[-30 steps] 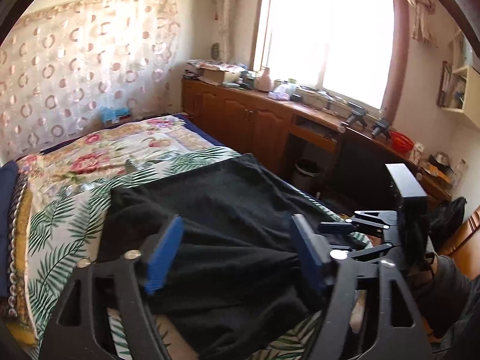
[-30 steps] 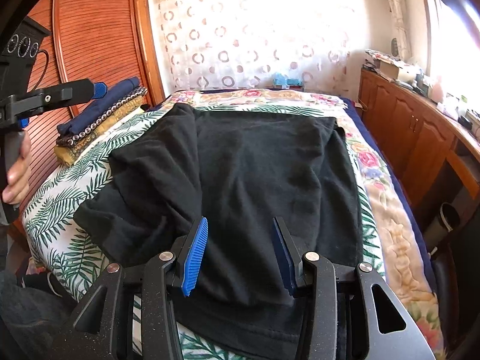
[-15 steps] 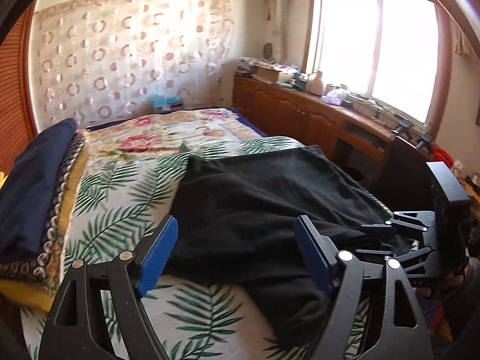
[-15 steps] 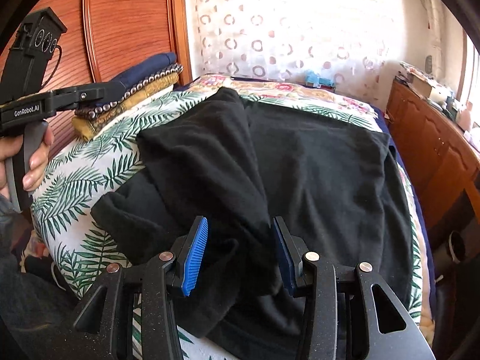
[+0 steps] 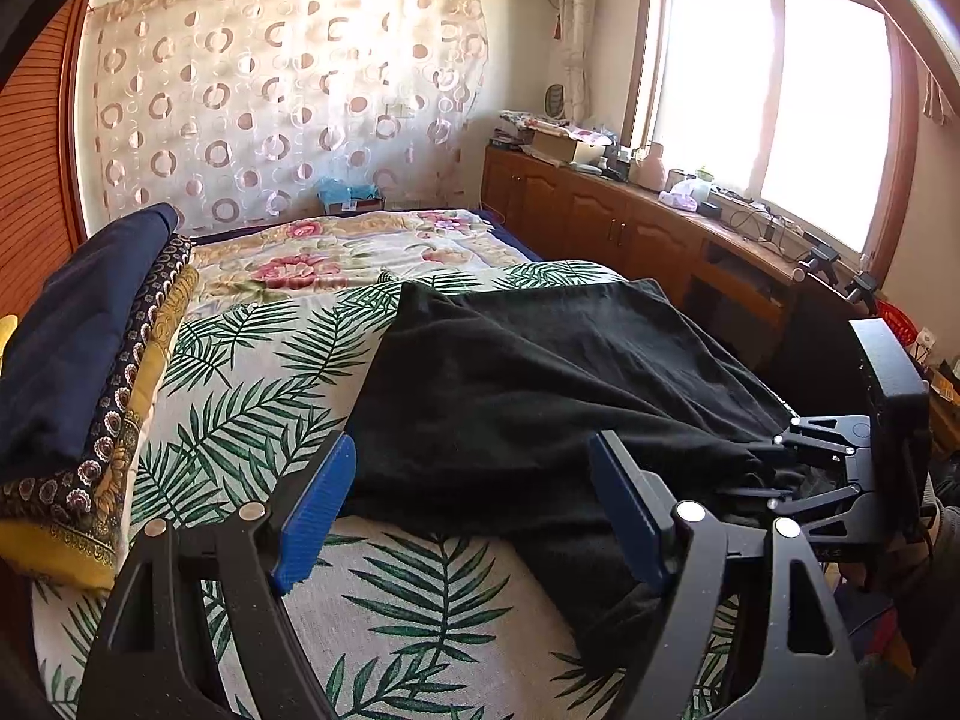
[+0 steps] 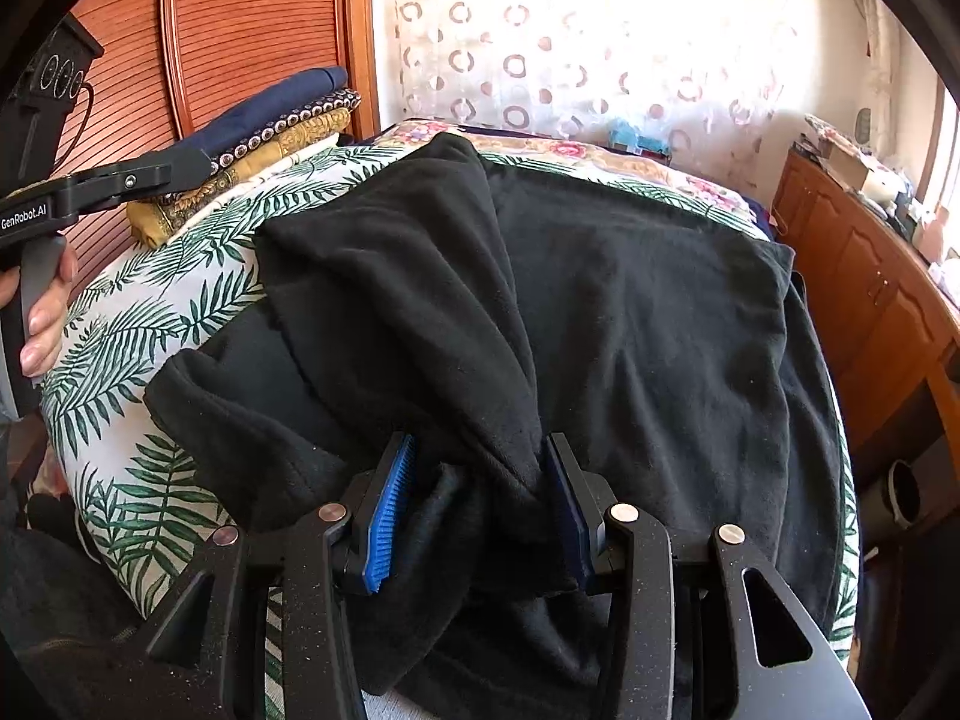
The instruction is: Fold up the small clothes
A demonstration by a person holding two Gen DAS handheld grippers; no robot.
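Observation:
A black garment [image 5: 540,372] lies spread on the leaf-print bed cover [image 5: 240,372], one side folded over its middle [image 6: 384,276]. My right gripper [image 6: 480,492] is closing its jaws on a bunched fold at the garment's near edge, and the cloth fills the gap between the blue pads [image 6: 390,504]. It also shows at the right of the left wrist view as the right gripper [image 5: 804,468], its tips in the cloth. My left gripper [image 5: 474,504] hovers open over the garment's near left edge, holding nothing. The left gripper [image 6: 192,165] is seen side-on, gripped by a hand [image 6: 42,324].
Folded dark blue and yellow patterned cloths [image 5: 84,348] are stacked at the bed's left. A wooden cabinet [image 5: 630,228] with clutter runs under the window on the right. A wooden panel [image 6: 240,24] stands at the bed's left side, a curtain beyond the far end.
The right gripper's jaws have narrowed onto the bunched black cloth. The left gripper has swung left and lower, from over the garment's middle to its left edge, still open.

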